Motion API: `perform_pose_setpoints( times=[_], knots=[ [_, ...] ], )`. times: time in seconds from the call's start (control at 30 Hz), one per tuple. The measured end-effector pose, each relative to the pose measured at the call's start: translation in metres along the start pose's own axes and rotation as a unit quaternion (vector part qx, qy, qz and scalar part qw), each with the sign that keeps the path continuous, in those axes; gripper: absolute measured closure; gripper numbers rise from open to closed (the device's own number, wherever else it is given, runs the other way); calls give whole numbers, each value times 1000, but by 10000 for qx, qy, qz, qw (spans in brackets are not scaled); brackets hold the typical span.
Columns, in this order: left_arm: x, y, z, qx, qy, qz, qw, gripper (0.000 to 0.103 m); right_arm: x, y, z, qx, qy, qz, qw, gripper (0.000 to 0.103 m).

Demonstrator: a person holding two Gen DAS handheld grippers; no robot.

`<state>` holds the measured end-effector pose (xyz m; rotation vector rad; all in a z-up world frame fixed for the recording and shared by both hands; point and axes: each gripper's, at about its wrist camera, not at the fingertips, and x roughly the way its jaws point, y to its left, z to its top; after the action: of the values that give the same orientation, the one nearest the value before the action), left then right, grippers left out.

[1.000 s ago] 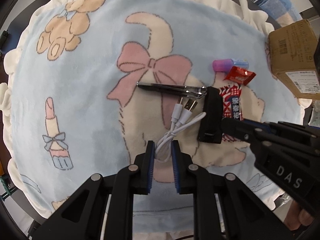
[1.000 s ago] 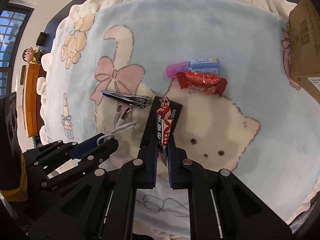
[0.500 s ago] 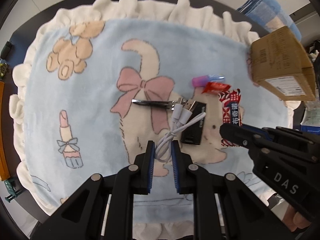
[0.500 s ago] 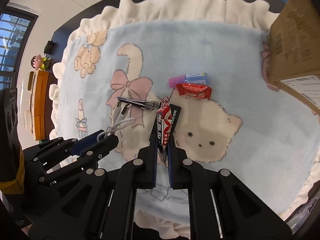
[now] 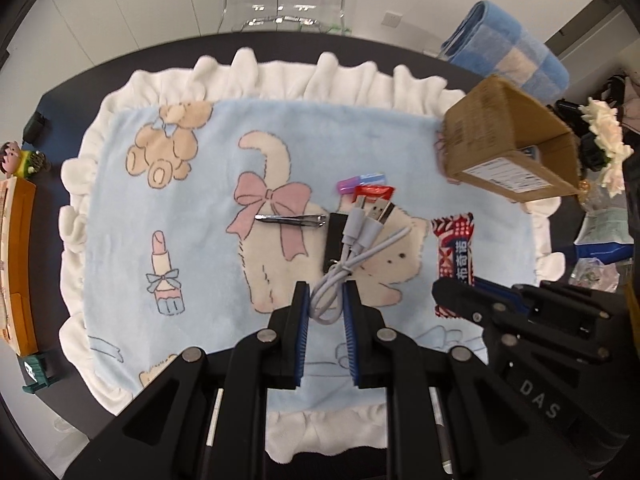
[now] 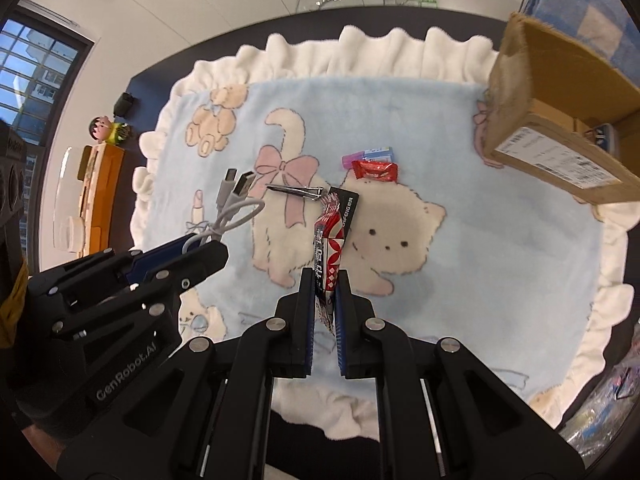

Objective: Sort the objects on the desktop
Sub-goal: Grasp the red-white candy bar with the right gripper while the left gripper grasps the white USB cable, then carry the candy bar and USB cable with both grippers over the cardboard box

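My left gripper (image 5: 325, 294) is shut on a coiled white USB cable (image 5: 362, 242), held well above the blue cat-print blanket (image 5: 192, 248). My right gripper (image 6: 325, 283) is shut on a red-and-white snack packet (image 6: 328, 248), also lifted; this snack packet (image 5: 456, 248) shows at the right of the left wrist view. On the blanket lie a black rectangular device (image 5: 335, 240), metal nail clippers (image 5: 291, 219), a red candy wrapper (image 6: 375, 171) and a small purple-capped tube (image 6: 368, 155).
An open cardboard box (image 5: 508, 148) stands at the blanket's right edge, a rolled blue towel (image 5: 506, 54) behind it. White flowers (image 5: 604, 136) and plastic bags (image 5: 600, 240) crowd the far right. A wooden tray (image 5: 16, 264) and a figurine (image 5: 12, 156) sit at the left on the dark table.
Both grippers have risen high above the blanket with the cable and snack packet; the black device, clippers, candy and tube stay where they lay.
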<state>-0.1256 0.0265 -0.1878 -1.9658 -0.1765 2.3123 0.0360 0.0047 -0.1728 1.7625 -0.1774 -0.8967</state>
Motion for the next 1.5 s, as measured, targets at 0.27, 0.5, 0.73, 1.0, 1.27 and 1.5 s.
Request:
perform_pose_setpoints(
  times=[0.27, 0.5, 0.73, 1.0, 1.27, 1.5],
  knots=[
    [-40, -29, -5, 219, -265, -38, 9994, 86, -60, -22, -23, 215, -459, -127, 9986, 94],
    [-54, -69, -2, 436, -452, -121, 9980, 86, -100, -53, -35, 388, -743, -264, 9961, 94],
    [-59, -114, -5, 652, -536, -212, 9962, 86, -128, -83, -46, 513, -917, -327, 9939, 94],
    [-58, -159, -3, 831, -567, -272, 9946, 86, -153, -114, -55, 627, -1027, -327, 9922, 94],
    [-51, -194, 9, 941, -542, -309, 9936, 86, -172, -145, -47, 718, -1157, -385, 9899, 94],
    [-42, -211, 32, 939, -550, -286, 9936, 86, -173, -163, -26, 678, -1139, -377, 9905, 94]
  ],
)
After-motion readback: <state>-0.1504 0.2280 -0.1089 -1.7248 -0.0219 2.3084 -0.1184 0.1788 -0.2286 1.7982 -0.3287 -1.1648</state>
